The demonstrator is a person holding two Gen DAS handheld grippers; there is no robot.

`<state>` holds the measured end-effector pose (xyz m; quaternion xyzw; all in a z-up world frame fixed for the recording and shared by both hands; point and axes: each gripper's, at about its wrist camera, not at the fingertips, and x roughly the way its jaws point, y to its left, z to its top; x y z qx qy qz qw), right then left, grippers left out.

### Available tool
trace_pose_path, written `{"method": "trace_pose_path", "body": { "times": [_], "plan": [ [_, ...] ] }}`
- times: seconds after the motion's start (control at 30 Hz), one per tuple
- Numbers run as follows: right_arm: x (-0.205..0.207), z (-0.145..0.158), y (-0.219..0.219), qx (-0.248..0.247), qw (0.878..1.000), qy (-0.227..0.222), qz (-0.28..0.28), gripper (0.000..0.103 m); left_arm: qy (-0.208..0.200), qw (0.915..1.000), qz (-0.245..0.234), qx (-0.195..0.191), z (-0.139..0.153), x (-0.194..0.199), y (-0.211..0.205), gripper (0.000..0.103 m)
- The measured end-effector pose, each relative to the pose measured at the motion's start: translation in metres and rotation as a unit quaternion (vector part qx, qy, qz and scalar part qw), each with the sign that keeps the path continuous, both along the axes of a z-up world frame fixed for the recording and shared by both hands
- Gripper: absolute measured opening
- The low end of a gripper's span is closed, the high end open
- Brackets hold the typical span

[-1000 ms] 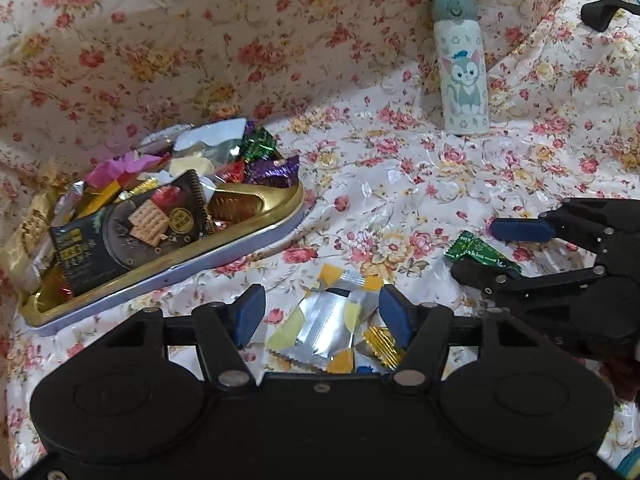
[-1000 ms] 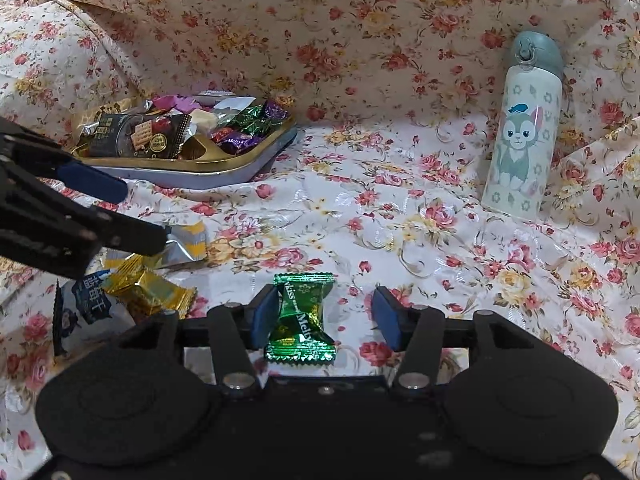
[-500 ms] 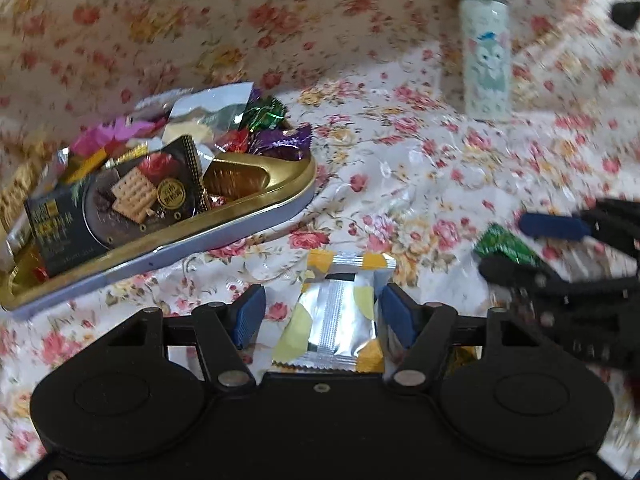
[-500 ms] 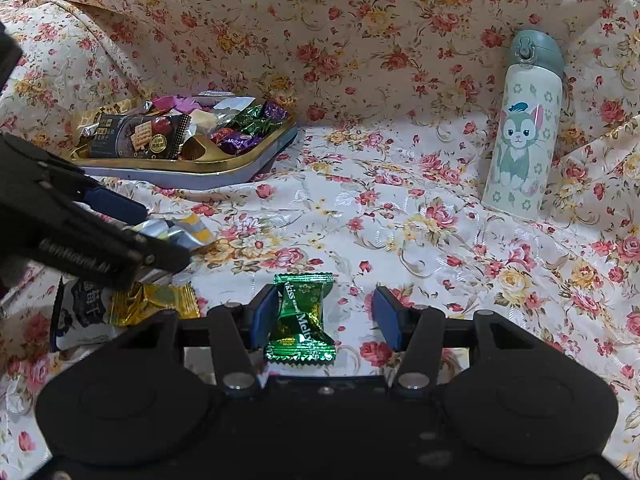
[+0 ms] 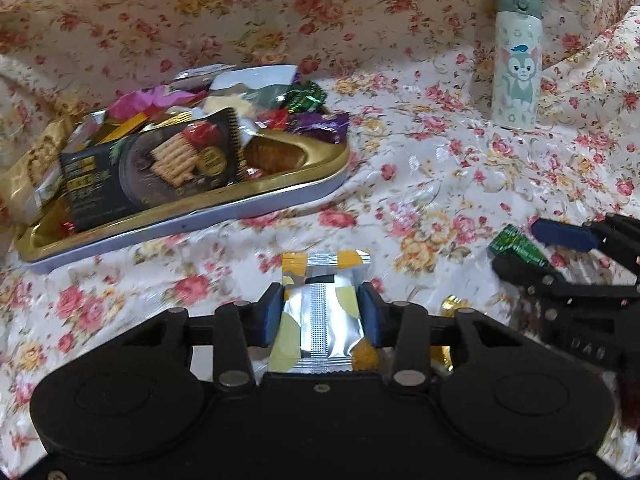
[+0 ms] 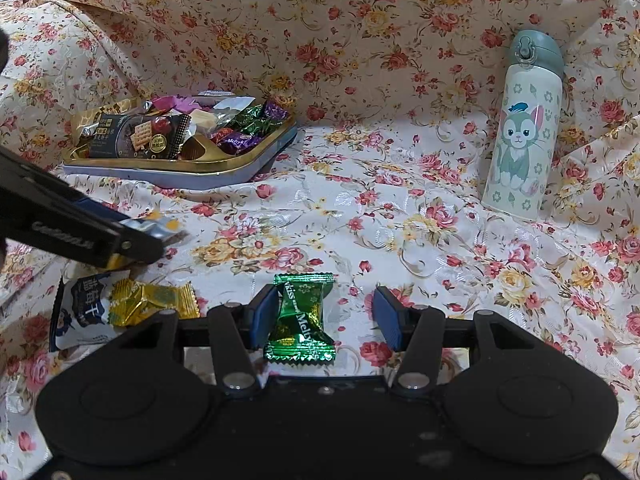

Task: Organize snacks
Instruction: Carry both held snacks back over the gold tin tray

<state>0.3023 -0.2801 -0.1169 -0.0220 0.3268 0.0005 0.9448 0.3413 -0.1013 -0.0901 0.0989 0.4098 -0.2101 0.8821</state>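
My left gripper (image 5: 320, 312) is shut on a silver and yellow snack packet (image 5: 320, 320), held just above the floral cloth in front of the gold tray (image 5: 256, 196) heaped with wrapped snacks. My right gripper (image 6: 326, 314) is open around a green Melty Kiss candy (image 6: 302, 320) that lies on the cloth against its left pad. In the right wrist view the left gripper (image 6: 80, 236) shows at the left with the packet (image 6: 160, 228). A gold candy (image 6: 152, 304) and a white and blue packet (image 6: 84, 312) lie at the lower left.
A white bottle with a cat picture (image 6: 520, 132) stands upright at the back right; it also shows in the left wrist view (image 5: 516, 64). The floral cloth rises as a wall behind the tray (image 6: 224, 164). A black cracker pack (image 5: 152, 168) lies in the tray.
My left gripper has closed on the silver and yellow packet, lifted it and moved toward the tray. My right gripper has stayed open around the green candy.
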Motion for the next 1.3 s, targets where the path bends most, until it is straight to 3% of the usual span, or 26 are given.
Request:
{"method": "trace_pose_path", "body": {
  "times": [0.33,0.57,0.83,0.97,1.03,1.17,1.3],
  "plan": [
    [0.000,0.000,0.000,0.001,1.000,0.000,0.000,0.055,-0.015,0.9997,0.016,0.007,-0.004,-0.001,0.004,0.056],
    [0.000,0.000,0.000,0.000,1.000,0.000,0.001,0.055,-0.004,0.9999,0.016,-0.003,-0.001,-0.007,0.012,0.048],
    [0.000,0.000,-0.001,-0.003,1.000,-0.002,-0.001,0.054,0.009,0.9992,0.040,0.002,0.001,-0.027,0.033,0.047],
    [-0.002,0.001,0.003,-0.012,1.000,-0.005,0.011,0.043,0.020,0.9984,0.051,-0.010,0.001,-0.037,0.048,0.047],
    [-0.003,0.001,0.007,-0.022,0.999,-0.007,0.024,0.031,0.022,0.9980,0.058,-0.013,0.001,-0.041,0.053,0.047],
    [-0.004,0.001,0.017,-0.051,0.998,-0.009,0.034,0.026,0.023,0.9974,0.066,-0.021,0.001,-0.047,0.060,0.047],
    [-0.006,0.003,0.017,-0.045,0.999,0.002,0.026,0.024,0.028,0.9963,0.074,-0.033,0.001,-0.052,0.067,0.047]
  ]
}}
